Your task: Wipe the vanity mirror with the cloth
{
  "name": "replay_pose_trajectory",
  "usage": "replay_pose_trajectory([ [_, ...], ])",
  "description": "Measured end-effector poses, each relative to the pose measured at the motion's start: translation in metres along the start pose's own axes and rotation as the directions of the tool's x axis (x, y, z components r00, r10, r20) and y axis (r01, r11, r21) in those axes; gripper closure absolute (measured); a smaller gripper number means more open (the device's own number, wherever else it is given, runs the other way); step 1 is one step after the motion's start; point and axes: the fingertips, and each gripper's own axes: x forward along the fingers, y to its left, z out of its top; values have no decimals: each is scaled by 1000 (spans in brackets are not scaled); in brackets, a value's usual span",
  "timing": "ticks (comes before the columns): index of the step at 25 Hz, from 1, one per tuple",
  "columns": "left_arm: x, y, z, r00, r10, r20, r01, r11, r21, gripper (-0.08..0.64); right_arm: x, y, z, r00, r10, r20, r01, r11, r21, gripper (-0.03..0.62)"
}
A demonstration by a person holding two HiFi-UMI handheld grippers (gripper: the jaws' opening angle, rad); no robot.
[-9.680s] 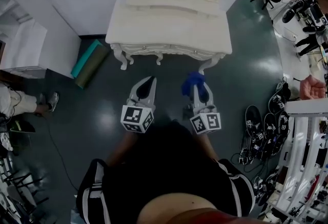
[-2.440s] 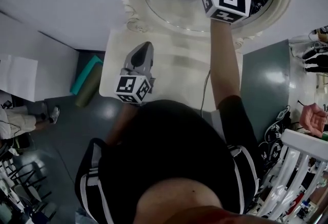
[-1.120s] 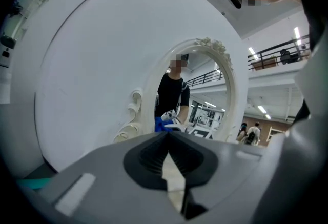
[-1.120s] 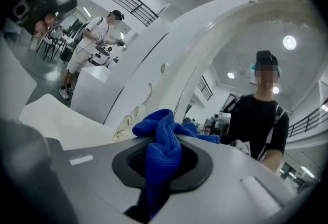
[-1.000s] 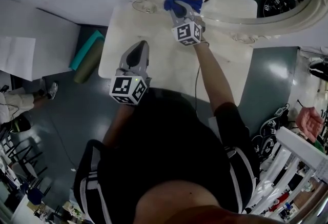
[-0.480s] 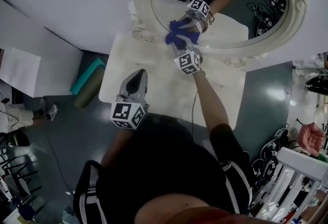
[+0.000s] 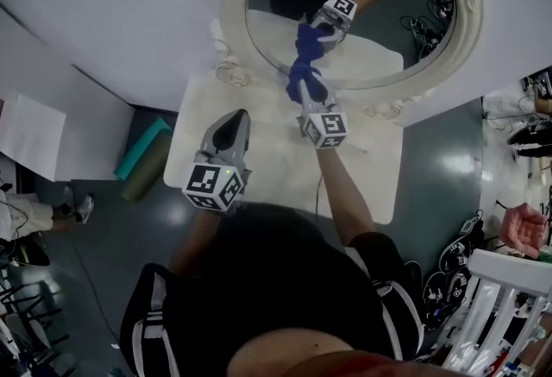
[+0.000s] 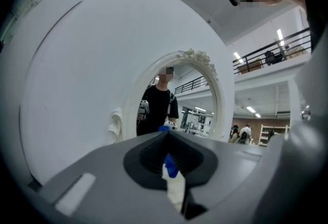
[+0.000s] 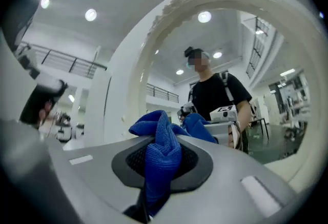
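White wall backs the oval mirror (image 7: 405,21) at 12 o'clock, above the dressing table (image 7: 379,168). The right gripper (image 7: 304,86) is clamped on the blue cloth (image 7: 304,56), which meets its reflection low on the glass, near 7 o'clock. The left gripper (image 7: 229,121) hangs closed and empty over the tabletop. Press the wad flat and sweep toward 2 o'clock, where the glass is open, stopping short of the carved frame (image 7: 226,17).

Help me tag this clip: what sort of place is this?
Probably a lab or workshop hall, not a home: the vanity table and oval mirror stand on bare grey floor, with gear heaped nearby.
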Motion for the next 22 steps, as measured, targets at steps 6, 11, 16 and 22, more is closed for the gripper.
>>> replay_pose_trajectory([
  [6, 6, -5, 25, 998, -50, 37, 49, 999, 21, 552, -38, -38, 74, 957, -176, 229, 120, 964, 239, 545],
  [11, 13, -11, 29, 995, -93, 26, 92, 996, 18, 552, -65, -73, 186, 860, -261, 439, 195, 962, 190, 545],
  [16, 15, -16, 35, 994, -103, 30, 103, 994, 24, 552, -89, -116, 266, 752, -357, 554, 271, 934, 234, 545],
  [22, 20, -20, 21, 994, -113, 3, 113, 994, -3, 552, -78, -145, 293, 720, -407, 562, 311, 913, 263, 545],
])
